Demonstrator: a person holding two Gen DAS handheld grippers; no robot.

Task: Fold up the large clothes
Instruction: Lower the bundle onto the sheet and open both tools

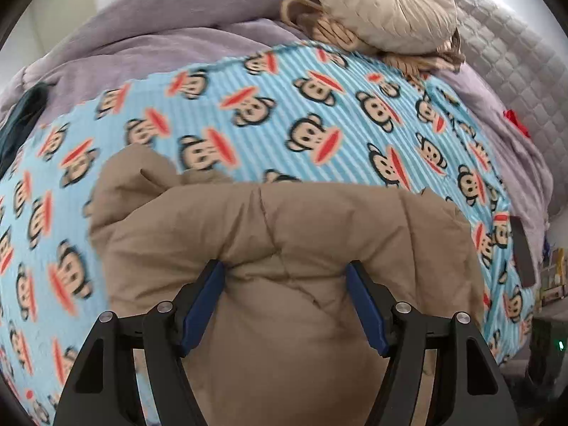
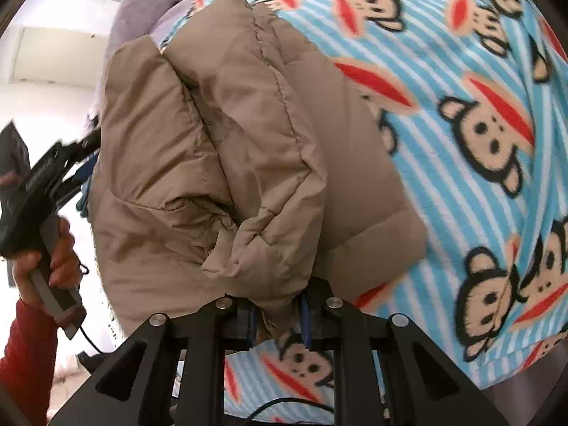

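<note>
A tan puffy quilted jacket lies bunched on a blue striped monkey-print blanket. In the left wrist view my left gripper has its blue pads wide apart with a thick fold of the jacket bulging between them. In the right wrist view the jacket fills the middle, and my right gripper is shut on a bunched edge of it near the blanket. The left gripper, held by a hand in a red sleeve, shows at the jacket's left edge.
A round cream cushion and a tan plush item lie at the bed's far side on a lavender duvet. A dark phone-like object lies at the blanket's right edge. A grey quilted surface is at the right.
</note>
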